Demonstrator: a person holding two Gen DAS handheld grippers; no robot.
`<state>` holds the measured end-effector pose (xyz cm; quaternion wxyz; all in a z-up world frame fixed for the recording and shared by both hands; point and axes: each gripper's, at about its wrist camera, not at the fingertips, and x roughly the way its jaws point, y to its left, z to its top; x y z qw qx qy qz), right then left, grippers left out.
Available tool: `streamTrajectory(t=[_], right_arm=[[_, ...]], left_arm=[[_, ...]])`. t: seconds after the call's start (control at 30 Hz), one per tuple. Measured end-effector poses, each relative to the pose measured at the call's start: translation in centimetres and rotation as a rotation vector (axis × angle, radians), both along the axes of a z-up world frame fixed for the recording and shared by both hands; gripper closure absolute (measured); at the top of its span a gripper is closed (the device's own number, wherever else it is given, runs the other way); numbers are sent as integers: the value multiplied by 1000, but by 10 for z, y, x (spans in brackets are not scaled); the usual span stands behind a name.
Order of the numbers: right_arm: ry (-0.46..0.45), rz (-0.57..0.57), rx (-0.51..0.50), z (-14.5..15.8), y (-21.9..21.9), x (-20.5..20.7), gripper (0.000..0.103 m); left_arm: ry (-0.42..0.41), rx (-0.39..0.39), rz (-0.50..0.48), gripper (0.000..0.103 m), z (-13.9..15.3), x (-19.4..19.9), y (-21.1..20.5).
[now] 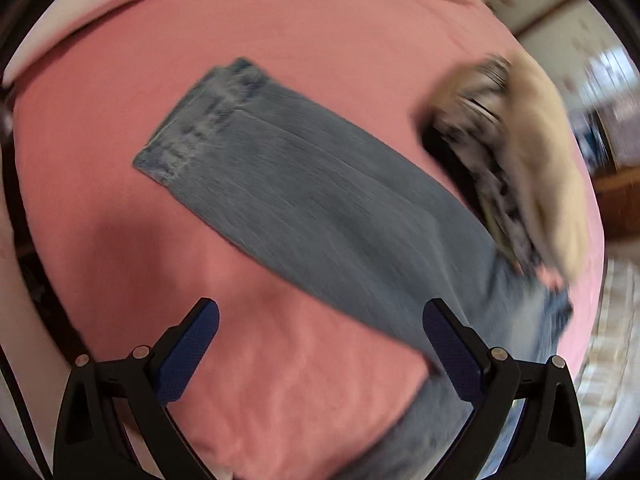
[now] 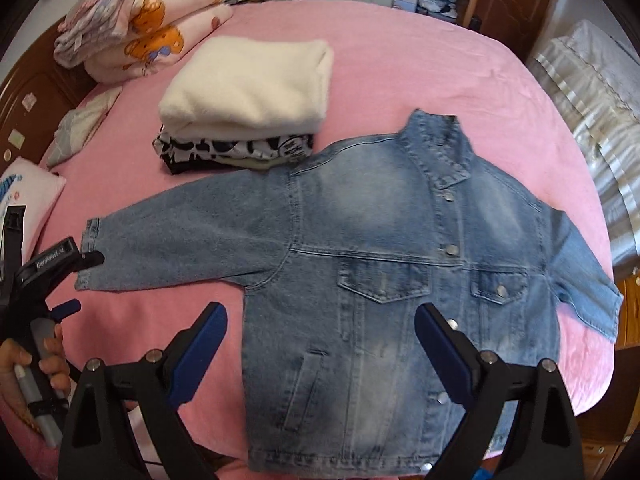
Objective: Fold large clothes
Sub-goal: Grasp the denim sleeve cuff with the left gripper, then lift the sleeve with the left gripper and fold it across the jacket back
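Note:
A blue denim jacket (image 2: pixel 384 264) lies flat, front up and buttoned, on the pink bed sheet (image 2: pixel 400 60). Its one sleeve (image 2: pixel 180 244) stretches out to the left, and the other sleeve (image 2: pixel 580 276) hangs toward the right edge. My right gripper (image 2: pixel 320 320) is open and empty, above the jacket's lower hem. My left gripper (image 2: pixel 80 280) shows at the far left of the right wrist view, next to the cuff (image 2: pixel 90 240). In the blurred left wrist view the left gripper (image 1: pixel 320 320) is open and empty above the long sleeve (image 1: pixel 304 200).
A stack of folded clothes, with a cream fleece (image 2: pixel 248 88) on top, sits behind the jacket; it also shows in the left wrist view (image 1: pixel 532 168). Folded pink blankets (image 2: pixel 140 20) lie at the back left. Pillows (image 2: pixel 28 196) lie at the left. The bed edge is at the right.

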<state>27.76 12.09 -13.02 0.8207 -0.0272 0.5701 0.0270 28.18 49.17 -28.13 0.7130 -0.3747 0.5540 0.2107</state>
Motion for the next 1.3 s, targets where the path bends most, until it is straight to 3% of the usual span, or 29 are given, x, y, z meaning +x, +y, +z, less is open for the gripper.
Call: streamTrajectory(t=[0.17,0.3,0.37,0.57,0.6,0.7,0.77,0.83,0.9,1.07,1.3], right_arm=[[48,38,-19,-43,26,13,8],[93,41,-7,-69,38,17,8],[117,44,3,-80,44,17,8],[169,56,1,-99,53,16,8],[171,57,1,-100,53,16,8],[180,56,-1,-104,54,16,8],[183,57,0,-106,55,17,8],[185,55,3,-108,55,19,8],[185,49,9,-109,54,20,8],[199,24,33,-117,47,23,9],[210,-62,81,-127,21,25,25]], left_arm=[[-11,-26,222,3,-50,-11,52],[-9,-20,336,18,-78,-22,84],[-45,-37,408,18,-91,-30,100],[-140,-15,463,20,-103,-31,121],[-147,-10,476,27,-105,-30,125],[-140,4,510,59,-105,-27,132],[-150,-16,529,63,-103,-30,134],[-156,-19,546,81,-100,-36,136],[-172,-16,543,90,-96,-41,136],[-234,28,523,93,-74,-41,125],[-388,58,428,93,-17,-28,101]])
